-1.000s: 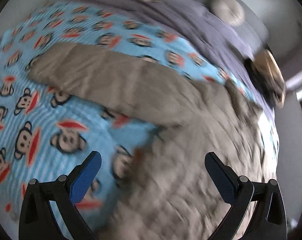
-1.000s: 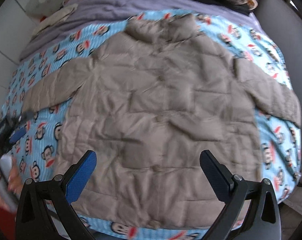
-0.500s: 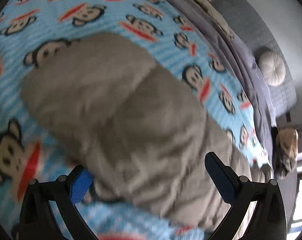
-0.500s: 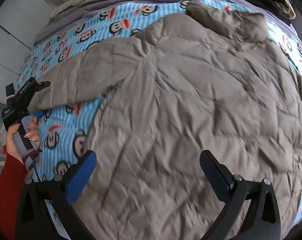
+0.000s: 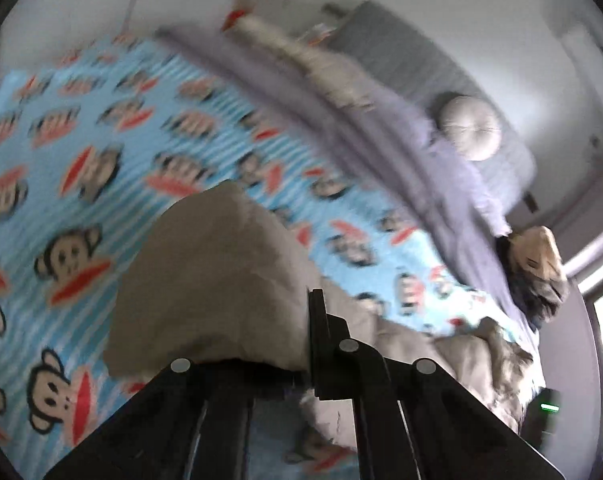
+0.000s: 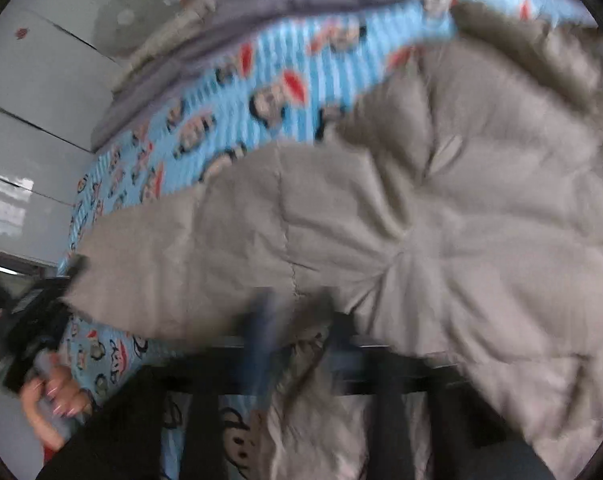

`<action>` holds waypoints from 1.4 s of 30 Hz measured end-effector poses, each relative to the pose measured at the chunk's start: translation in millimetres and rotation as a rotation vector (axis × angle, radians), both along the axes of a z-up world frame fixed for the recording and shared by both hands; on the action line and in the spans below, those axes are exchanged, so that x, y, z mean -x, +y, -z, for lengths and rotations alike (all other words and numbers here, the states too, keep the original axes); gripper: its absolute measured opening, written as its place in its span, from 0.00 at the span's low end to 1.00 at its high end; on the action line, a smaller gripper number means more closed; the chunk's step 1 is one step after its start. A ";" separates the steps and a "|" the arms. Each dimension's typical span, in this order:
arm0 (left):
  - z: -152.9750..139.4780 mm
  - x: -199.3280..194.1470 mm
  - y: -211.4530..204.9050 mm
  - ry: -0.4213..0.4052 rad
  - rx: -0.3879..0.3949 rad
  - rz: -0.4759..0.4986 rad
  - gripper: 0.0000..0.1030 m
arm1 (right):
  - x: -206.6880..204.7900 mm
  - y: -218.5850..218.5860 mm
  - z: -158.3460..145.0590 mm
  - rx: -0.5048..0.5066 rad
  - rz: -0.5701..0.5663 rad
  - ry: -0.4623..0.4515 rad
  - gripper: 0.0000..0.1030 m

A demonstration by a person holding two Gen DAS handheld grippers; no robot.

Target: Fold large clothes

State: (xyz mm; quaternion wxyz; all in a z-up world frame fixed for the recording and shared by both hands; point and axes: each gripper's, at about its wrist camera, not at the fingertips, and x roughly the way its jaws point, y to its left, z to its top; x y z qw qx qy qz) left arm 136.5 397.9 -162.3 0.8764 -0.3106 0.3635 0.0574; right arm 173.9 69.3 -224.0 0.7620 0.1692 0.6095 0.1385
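Both grippers have gone from hovering open over the taupe quilted puffer jacket to pinching it: the left gripper now has the cuff end of the sleeve lifted off the blue monkey-print blanket, and the right gripper has closed at the fabric where sleeve meets body. Beyond the blanket lie a rumpled lavender duvet, a round grey cushion against a grey headboard, and a dark heap of clothes at the far corner. Only the left view shows those; the raised sleeve blocks its view of the jacket's body. The right view alone shows the spread jacket, pale cabinet panels, and the person's left hand gripping the left tool's handle. Left fingers are together, clamped on the cuff. Right fingers are blurred but drawn close, fabric bunched between them.
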 end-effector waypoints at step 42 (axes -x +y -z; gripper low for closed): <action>-14.1 -20.4 -342.4 0.130 -0.435 0.599 0.96 | 88.6 -282.9 -43.9 -0.011 0.236 -0.153 0.82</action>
